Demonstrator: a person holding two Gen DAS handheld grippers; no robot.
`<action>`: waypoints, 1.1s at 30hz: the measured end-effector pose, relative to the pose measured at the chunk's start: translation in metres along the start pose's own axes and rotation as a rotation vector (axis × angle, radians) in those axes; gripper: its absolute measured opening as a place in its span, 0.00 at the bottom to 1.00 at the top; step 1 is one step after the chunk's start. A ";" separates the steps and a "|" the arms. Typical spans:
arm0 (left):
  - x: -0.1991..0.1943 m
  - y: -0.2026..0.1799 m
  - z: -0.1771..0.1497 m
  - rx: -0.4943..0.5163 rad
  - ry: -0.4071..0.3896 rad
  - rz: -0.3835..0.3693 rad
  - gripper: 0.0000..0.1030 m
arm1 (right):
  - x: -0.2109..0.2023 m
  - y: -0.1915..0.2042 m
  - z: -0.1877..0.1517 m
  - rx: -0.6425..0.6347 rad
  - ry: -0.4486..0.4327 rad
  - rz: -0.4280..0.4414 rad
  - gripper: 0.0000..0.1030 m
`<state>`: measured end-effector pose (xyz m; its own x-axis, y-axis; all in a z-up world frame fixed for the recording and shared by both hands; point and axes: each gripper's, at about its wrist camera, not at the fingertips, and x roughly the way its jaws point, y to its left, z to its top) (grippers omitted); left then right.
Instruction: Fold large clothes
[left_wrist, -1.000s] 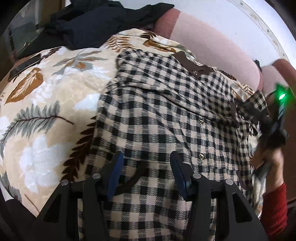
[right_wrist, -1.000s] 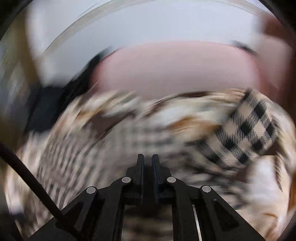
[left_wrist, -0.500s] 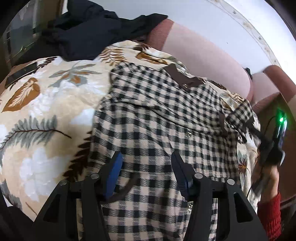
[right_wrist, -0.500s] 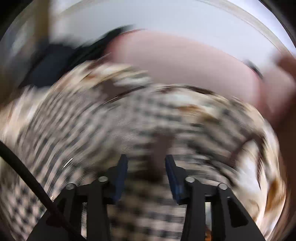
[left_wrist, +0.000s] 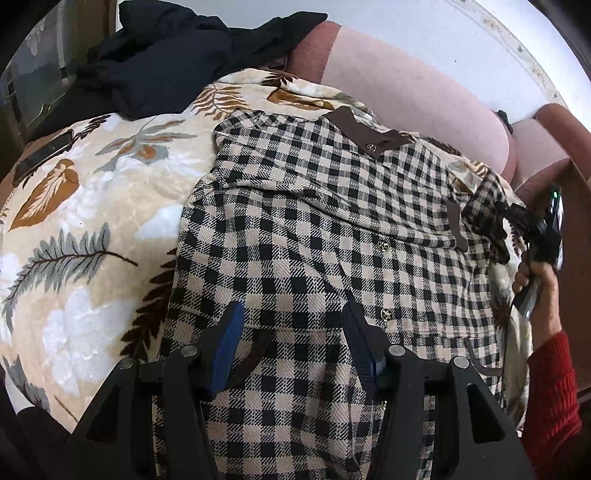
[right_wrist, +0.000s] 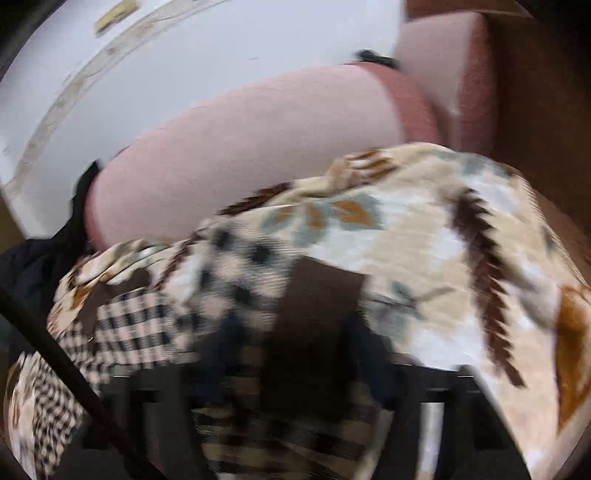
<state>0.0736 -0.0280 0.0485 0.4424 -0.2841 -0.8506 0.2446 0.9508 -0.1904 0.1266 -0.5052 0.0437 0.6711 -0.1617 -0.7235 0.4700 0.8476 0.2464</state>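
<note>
Checked shirt (left_wrist: 314, 236) — large garment, beige and black, brown collar (left_wrist: 365, 138), lying front-up and nearly flat on a leaf-print blanket (left_wrist: 85, 229) over a pink sofa (left_wrist: 417, 92). Long axis runs away from the left gripper (left_wrist: 291, 328): hem end nearest it, collar at the far end by the sofa back, button line (left_wrist: 384, 280) roughly along that axis, just right of centre. Left gripper: fingers spread wide, blue pads (left_wrist: 229, 332) clear of each other, hanging low over the lower body of the shirt with cloth showing between them; whether the tips touch the fabric cannot be told. Right gripper (left_wrist: 517, 221): at the shirt's right edge, by a bunched sleeve and brown cuff (right_wrist: 314, 291); its own view is motion-blurred, so spread or pinching cannot be told. Judgement — the sleeve side lies nearer the right hand (left_wrist: 535, 273), the hem nearer the left; a fold would likely carry the right side inward across the button line. Dark garments (left_wrist: 177, 48) heaped beyond the blanket, well apart.
</note>
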 end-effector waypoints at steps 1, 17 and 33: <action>0.000 0.000 0.000 0.000 -0.002 0.006 0.52 | 0.002 0.007 -0.001 -0.006 0.008 0.021 0.02; -0.012 0.021 -0.012 -0.044 -0.023 -0.024 0.52 | -0.058 0.262 -0.098 -0.573 0.124 0.408 0.06; 0.016 0.023 -0.015 -0.064 0.028 -0.024 0.54 | 0.012 -0.103 -0.027 0.528 0.120 0.330 0.58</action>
<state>0.0733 -0.0093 0.0231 0.4128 -0.3040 -0.8586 0.1983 0.9500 -0.2411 0.0708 -0.5807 -0.0082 0.7744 0.1498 -0.6147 0.4891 0.4745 0.7318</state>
